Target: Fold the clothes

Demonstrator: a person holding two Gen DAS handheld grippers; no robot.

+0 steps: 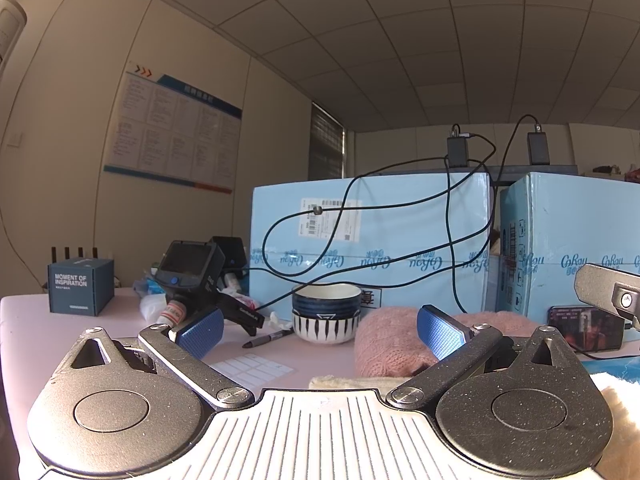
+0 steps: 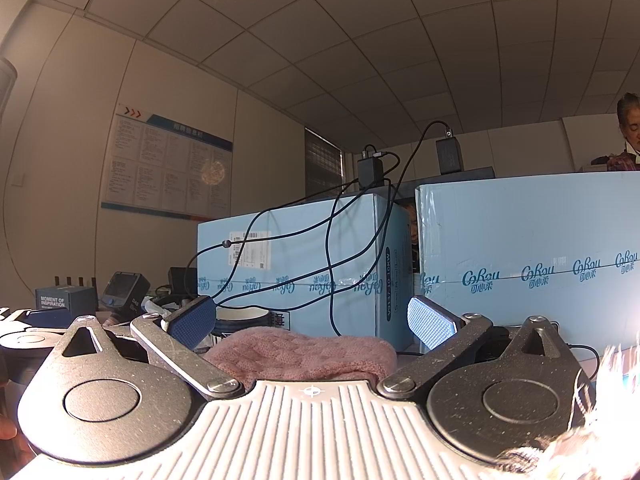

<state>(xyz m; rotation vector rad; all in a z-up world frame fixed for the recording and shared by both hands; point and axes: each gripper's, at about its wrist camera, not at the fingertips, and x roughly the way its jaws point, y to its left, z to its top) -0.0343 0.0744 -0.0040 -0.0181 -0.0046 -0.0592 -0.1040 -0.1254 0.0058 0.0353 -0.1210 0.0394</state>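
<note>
Both cameras look low across a pale pink tabletop (image 1: 120, 320) toward a cluttered back edge. The left tongs (image 1: 320, 330) are spread wide and grip nothing; the right tongs (image 2: 311, 322) are likewise spread wide and grip nothing.

A pink knitted garment (image 1: 394, 340) lies bunched on the tabletop. In the left view it sits just ahead of the right-hand finger; in the right view it lies directly between the fingers, close to the tongs' body. A cream fluffy fabric (image 1: 352, 382) shows just under the left tongs' front edge.

Left of the garment stands a striped bowl stack (image 1: 326, 312), with a black marker pen (image 1: 268, 339) lying beside it. Further left sit a dark handheld device (image 1: 196, 276) with a screen and a small blue box (image 1: 80, 288) lettered "MOMENT OF INSPIRATION".

Two large light-blue cartons (image 1: 368, 240) wall off the back, draped with looping black cables (image 1: 452, 240). A phone (image 1: 584, 328) with a lit screen leans at far right.
</note>
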